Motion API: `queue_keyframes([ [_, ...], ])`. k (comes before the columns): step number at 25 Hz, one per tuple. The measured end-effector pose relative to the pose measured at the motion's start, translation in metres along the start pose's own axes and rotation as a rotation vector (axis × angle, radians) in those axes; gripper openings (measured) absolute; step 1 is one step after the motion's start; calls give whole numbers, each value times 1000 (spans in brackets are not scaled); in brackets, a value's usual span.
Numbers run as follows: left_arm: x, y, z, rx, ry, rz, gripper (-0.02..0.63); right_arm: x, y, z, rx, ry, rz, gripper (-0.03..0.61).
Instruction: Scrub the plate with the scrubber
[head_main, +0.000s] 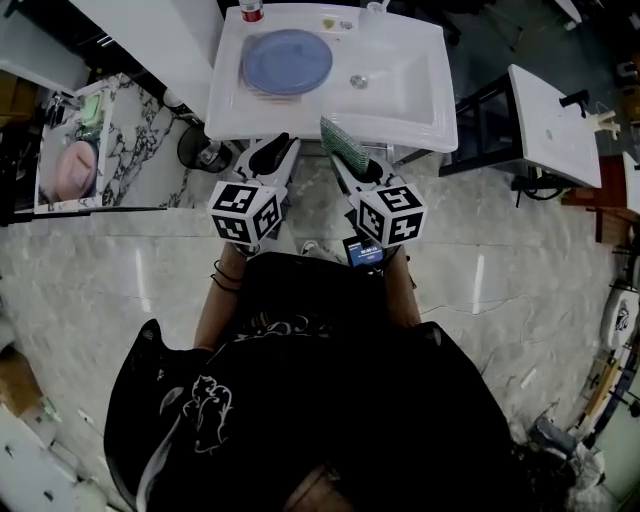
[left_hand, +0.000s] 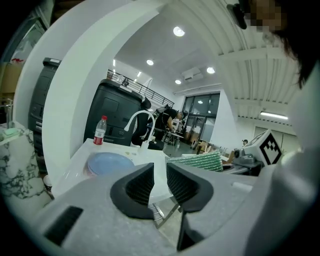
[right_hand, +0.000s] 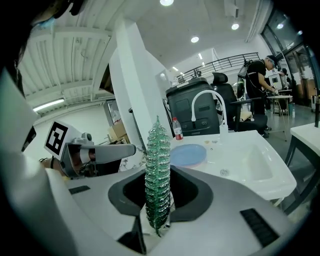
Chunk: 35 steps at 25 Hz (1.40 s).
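Observation:
A round blue plate (head_main: 287, 62) lies flat on the left ledge of a white sink (head_main: 420, 120); it also shows in the left gripper view (left_hand: 110, 162) and the right gripper view (right_hand: 187, 154). My right gripper (head_main: 340, 140) hangs at the sink's front edge, shut on a green mesh scrubber (head_main: 343, 143), which stands upright between the pads (right_hand: 158, 165). My left gripper (head_main: 275, 150) hovers beside it, just in front of the sink below the plate. Its jaws (left_hand: 160, 175) are drawn together with only a narrow slit and nothing between them. Both grippers are short of the plate.
A red-capped bottle (head_main: 251, 10) stands behind the plate. The basin with its drain (head_main: 358, 81) lies right of the plate, and a white faucet (right_hand: 207, 95) rises at the back. A marble-patterned slab (head_main: 130, 150) is at left, another white basin (head_main: 555, 125) at right.

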<state>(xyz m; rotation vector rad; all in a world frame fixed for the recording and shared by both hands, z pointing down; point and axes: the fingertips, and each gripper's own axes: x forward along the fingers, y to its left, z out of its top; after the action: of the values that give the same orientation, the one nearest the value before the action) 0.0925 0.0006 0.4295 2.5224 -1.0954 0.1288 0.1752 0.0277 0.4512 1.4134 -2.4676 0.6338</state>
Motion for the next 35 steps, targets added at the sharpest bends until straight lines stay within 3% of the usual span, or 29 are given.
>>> queue_keyframes([
  [5,-22,-30,-11,28,8,9,91,-26,9,-9,8,-29,12,91],
  [15,-39,-46,-12,73,-3,22,91,-44,17,-16,9,-63,-19,91],
  [35,-115,-14,-23,116,54,-90,91,-32,108,-30,76,-97,-108,92],
])
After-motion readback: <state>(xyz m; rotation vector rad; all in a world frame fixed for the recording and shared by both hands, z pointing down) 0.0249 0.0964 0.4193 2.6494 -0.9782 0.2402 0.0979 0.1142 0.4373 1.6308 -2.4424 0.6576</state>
